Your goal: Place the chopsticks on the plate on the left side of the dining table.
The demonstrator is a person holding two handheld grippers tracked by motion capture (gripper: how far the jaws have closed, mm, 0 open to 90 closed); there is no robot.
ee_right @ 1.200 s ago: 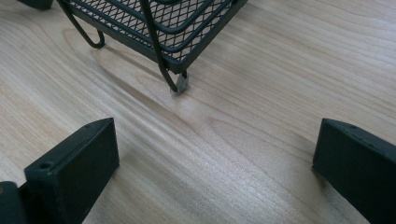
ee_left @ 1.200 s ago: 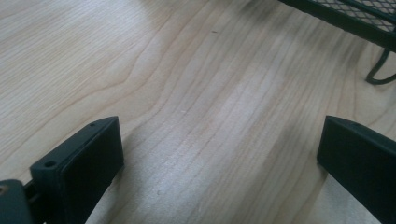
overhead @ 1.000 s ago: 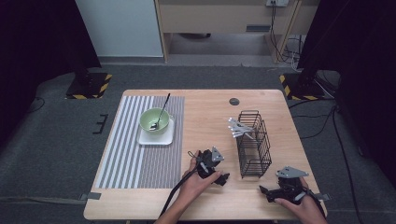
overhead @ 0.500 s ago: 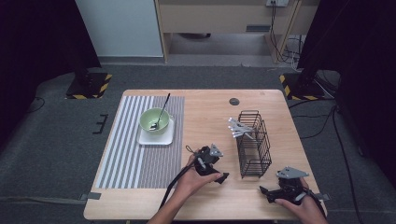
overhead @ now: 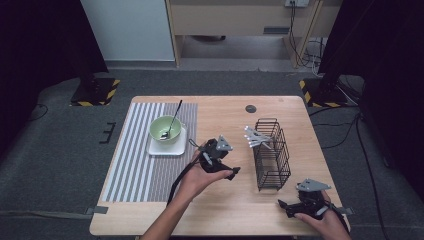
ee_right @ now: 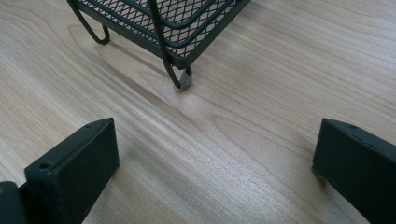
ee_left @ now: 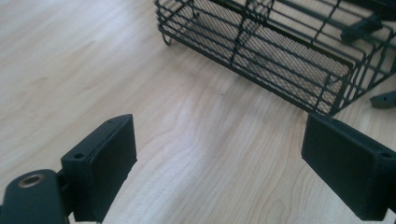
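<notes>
My left gripper (overhead: 227, 163) is held above the middle of the wooden table (overhead: 225, 210), pointing right toward the black wire basket (overhead: 272, 156). Its jaws are open and have just been closing a little, with nothing between them (ee_left: 219, 140). In the left gripper view the basket (ee_left: 261, 51) lies ahead across bare wood. My right gripper (overhead: 286, 207) rests near the table's front right corner, open and holding nothing (ee_right: 215, 140). A basket foot (ee_right: 183, 81) stands just beyond its jaws. Silver cutlery (overhead: 256, 138) sticks out of the basket's far left side.
A green bowl (overhead: 164, 128) with a dark-handled spoon (overhead: 174, 116) sits on a white square plate (overhead: 167, 148) on the striped placemat (overhead: 135, 160) at the left. A small dark disc (overhead: 250, 108) lies near the far edge.
The left hand has lifted its gripper off the table, and it now sits higher and slightly farther back in the high view. The right gripper has stayed put.
</notes>
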